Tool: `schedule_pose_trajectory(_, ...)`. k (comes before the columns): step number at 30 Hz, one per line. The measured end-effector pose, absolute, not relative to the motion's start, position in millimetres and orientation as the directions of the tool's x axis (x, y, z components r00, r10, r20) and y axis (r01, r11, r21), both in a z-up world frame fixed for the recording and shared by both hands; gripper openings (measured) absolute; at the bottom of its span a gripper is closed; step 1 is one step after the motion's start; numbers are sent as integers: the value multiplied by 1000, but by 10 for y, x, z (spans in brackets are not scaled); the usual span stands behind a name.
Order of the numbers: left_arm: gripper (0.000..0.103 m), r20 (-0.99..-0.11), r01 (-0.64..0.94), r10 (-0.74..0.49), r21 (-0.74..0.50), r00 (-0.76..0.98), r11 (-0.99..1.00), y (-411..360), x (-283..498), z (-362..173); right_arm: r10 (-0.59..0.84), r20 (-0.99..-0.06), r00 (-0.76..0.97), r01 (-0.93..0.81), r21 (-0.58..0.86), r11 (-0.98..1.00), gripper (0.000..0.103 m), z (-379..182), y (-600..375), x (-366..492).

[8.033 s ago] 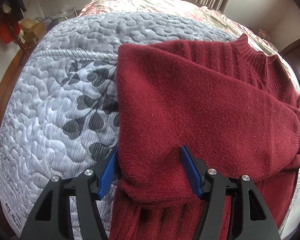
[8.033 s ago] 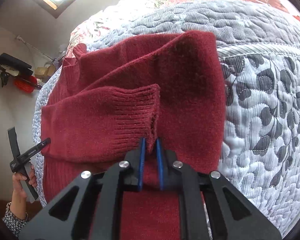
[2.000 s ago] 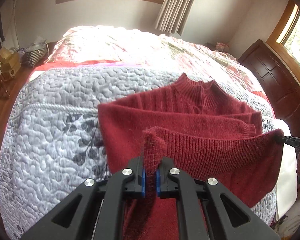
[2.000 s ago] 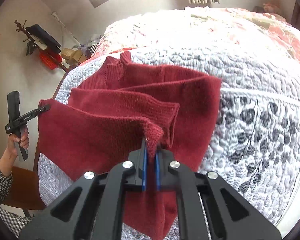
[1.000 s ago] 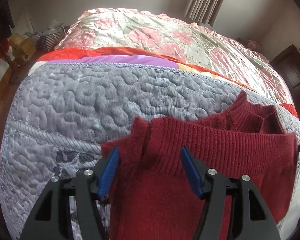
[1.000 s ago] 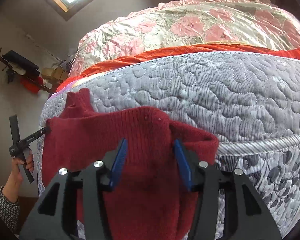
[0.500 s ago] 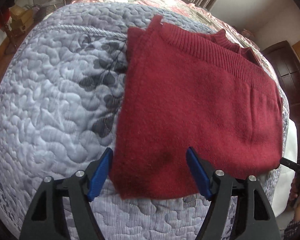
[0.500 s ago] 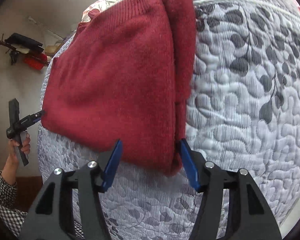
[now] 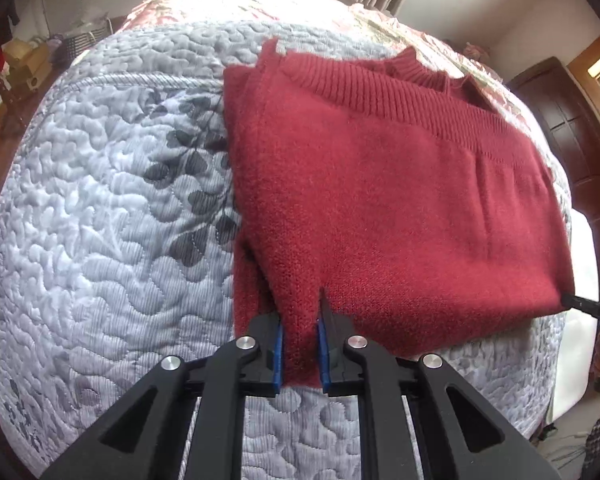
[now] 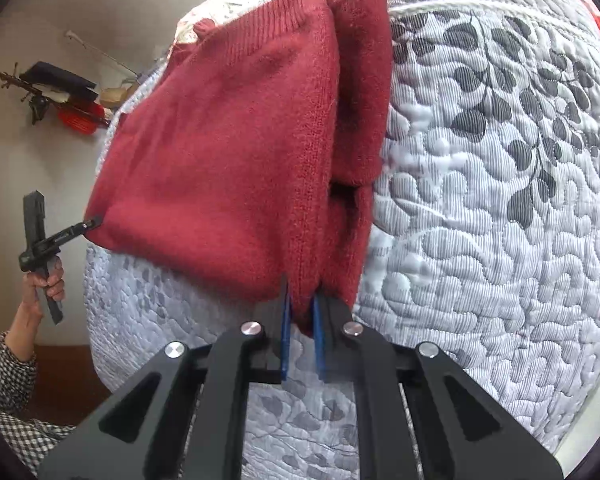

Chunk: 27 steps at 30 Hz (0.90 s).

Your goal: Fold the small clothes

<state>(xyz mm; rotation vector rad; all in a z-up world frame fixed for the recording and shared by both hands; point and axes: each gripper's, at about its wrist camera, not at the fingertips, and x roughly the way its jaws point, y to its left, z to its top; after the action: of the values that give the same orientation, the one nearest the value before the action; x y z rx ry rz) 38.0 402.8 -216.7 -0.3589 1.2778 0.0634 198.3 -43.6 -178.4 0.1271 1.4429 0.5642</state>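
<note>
both grippers, spread half a second ago, now pinch the near edge of the folded sweater (image 9: 384, 200) on the quilt (image 9: 100, 220): left gripper (image 9: 299, 350) at its left corner, right gripper (image 10: 300, 330) at its right; long axis runs between them.

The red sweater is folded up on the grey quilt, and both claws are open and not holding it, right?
Not quite. The red sweater is folded on the grey quilt, but both claws are shut on its near edge. The left wrist view shows the left claw pinching the knit; the right wrist view shows the right claw doing the same.
</note>
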Motion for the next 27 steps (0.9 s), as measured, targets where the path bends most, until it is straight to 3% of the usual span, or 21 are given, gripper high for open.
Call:
schedule_pose_trajectory(4,15,-961,-217,-114,-171,250,961,3952,350,-2481,366,-930,-16,-262,357,896,8,-2150,-457,1970)
schedule_pose_trajectory(8,23,-963,-218,-91,-148,254,965,3858,372,-2483,373,-928,-6,-245,363,899,9,-2163,-473,1953)
schedule_pose_trajectory(12,39,-968,-220,-37,-94,250,971,3820,384,-2270,381,-925,12,-270,364,891,20,-1955,-525,1959)
schedule_pose_trajectory(14,47,-958,-227,-14,-82,288,970,3797,374,-2103,371,-927,48,-284,344,895,32,-1791,-503,2001)
schedule_pose_trajectory(20,50,-922,-216,-71,-163,380,963,3560,652,-1832,394,-908,141,-292,342,893,34,-1479,-440,2410)
schedule_pose_trajectory(27,51,-914,-185,-114,-198,389,963,3102,1254,-2042,390,-912,127,-247,352,903,39,-1660,-243,3002)
